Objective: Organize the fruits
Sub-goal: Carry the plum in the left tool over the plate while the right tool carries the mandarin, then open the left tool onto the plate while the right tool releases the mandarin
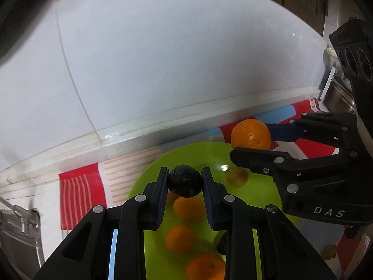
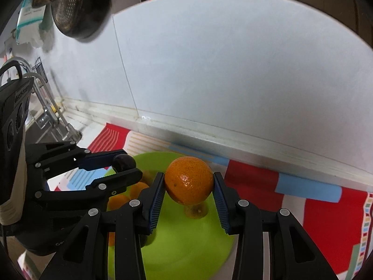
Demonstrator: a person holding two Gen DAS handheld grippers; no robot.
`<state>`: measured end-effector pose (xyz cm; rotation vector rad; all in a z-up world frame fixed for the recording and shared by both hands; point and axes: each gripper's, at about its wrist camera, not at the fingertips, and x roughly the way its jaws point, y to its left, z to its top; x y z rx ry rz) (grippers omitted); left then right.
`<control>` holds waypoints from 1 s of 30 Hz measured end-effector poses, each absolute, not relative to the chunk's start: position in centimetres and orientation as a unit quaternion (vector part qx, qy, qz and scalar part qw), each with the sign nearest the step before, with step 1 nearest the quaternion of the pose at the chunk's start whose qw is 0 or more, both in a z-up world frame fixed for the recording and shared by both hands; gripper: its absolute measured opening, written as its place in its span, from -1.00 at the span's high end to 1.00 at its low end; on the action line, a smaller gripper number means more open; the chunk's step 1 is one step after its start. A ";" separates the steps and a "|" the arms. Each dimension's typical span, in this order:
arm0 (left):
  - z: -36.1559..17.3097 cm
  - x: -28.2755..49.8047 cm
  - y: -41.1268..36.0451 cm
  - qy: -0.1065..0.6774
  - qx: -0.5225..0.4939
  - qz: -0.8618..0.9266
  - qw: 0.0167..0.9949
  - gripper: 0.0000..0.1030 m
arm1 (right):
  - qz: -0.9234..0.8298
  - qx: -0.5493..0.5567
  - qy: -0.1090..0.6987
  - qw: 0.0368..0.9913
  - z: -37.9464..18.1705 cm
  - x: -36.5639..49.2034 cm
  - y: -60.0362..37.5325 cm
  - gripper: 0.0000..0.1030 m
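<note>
My left gripper (image 1: 184, 182) is shut on a dark plum (image 1: 184, 181) and holds it above the green plate (image 1: 261, 193). My right gripper (image 2: 189, 183) is shut on an orange (image 2: 189, 179) and holds it above the same plate (image 2: 186, 245). In the left wrist view the right gripper (image 1: 253, 137) holds the orange (image 1: 251, 134) over the plate's far right rim. In the right wrist view the left gripper (image 2: 124, 164) holds the plum (image 2: 124, 161) at the left. Several oranges (image 1: 188, 208) and another dark plum (image 1: 222, 245) lie on the plate.
The plate rests on a red, white and blue patterned mat (image 2: 326, 210) against a white tiled wall (image 1: 163, 58). A sink with a faucet (image 2: 50, 112) lies to the left. A dark pan (image 2: 79, 4) hangs on the wall. A small yellowish fruit (image 1: 329, 252) lies on the mat at the right.
</note>
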<state>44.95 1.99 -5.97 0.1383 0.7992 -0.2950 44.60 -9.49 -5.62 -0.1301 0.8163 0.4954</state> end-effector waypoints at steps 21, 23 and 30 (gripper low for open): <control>-6.9 45.7 3.2 0.392 0.069 -0.118 0.910 0.14 | 0.231 -0.056 0.413 0.879 -8.8 46.7 -9.4 0.08; -6.6 45.3 3.2 0.391 0.069 -0.112 0.911 0.14 | 0.224 -0.059 0.409 0.883 -8.3 46.4 -9.5 0.08; -3.7 42.3 3.1 0.357 0.070 -0.100 0.926 -0.02 | 0.209 -0.064 0.384 0.897 -5.6 43.8 -10.4 0.08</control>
